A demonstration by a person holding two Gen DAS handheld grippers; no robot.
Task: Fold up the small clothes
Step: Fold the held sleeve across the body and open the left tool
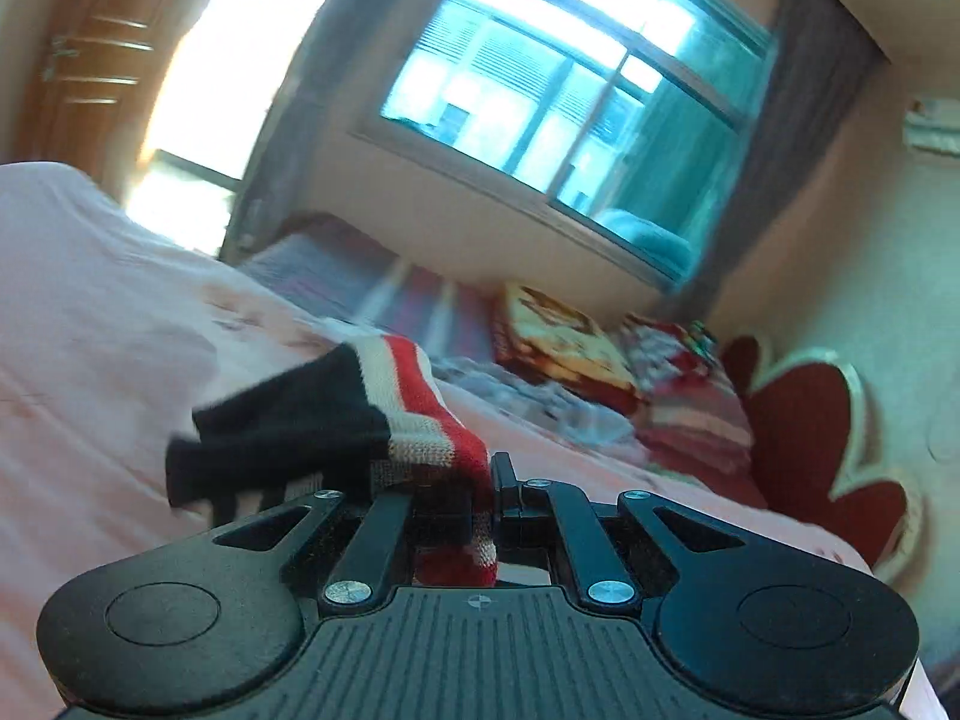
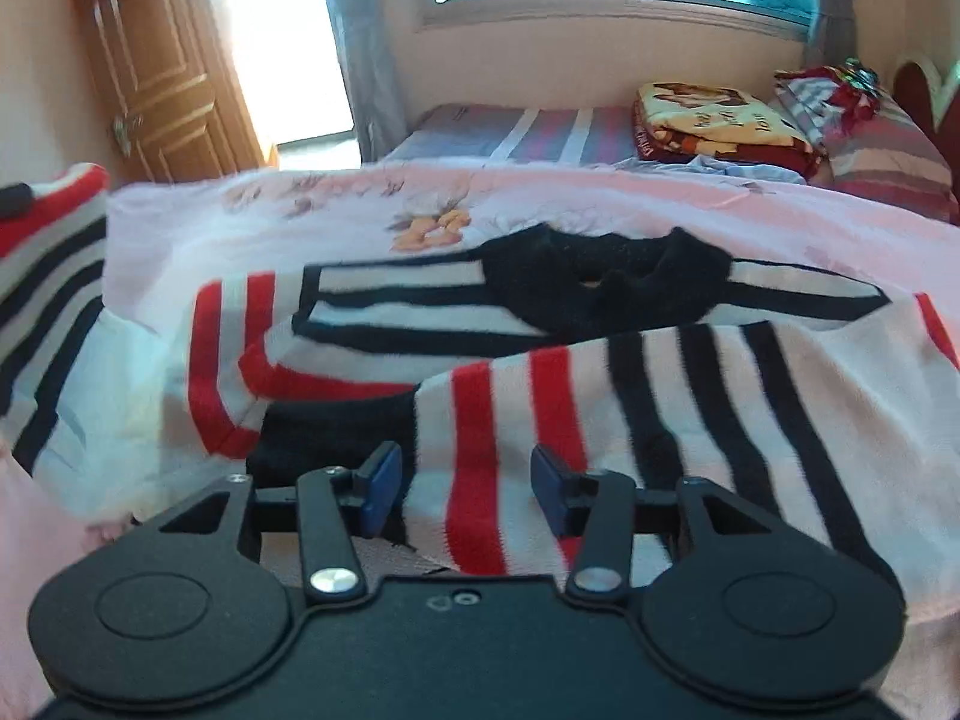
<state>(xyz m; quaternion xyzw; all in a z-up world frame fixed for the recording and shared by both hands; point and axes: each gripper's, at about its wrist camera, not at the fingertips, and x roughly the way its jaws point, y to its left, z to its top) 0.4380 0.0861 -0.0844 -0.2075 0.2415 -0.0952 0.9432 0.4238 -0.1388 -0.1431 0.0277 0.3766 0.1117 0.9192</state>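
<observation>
A white knit sweater [image 2: 690,420] with red and black stripes and a black collar [image 2: 600,288] lies spread on the pink bedsheet [image 2: 300,210]. My right gripper [image 2: 468,480] is low over its near hem, blue pads [image 2: 384,474] apart, with a striped fold between them that they do not pinch. My left gripper [image 1: 480,480] is shut on a red, white and black cuff [image 1: 420,420], held up above the bed. In the right wrist view a raised striped part [image 2: 48,252] shows at the far left edge.
Folded blankets [image 2: 714,120] and striped pillows [image 2: 888,162] sit at the head of the bed by a red heart-shaped headboard [image 1: 810,438]. A wooden door [image 2: 156,78] stands at the back left. A window [image 1: 570,90] with grey curtains is on the far wall.
</observation>
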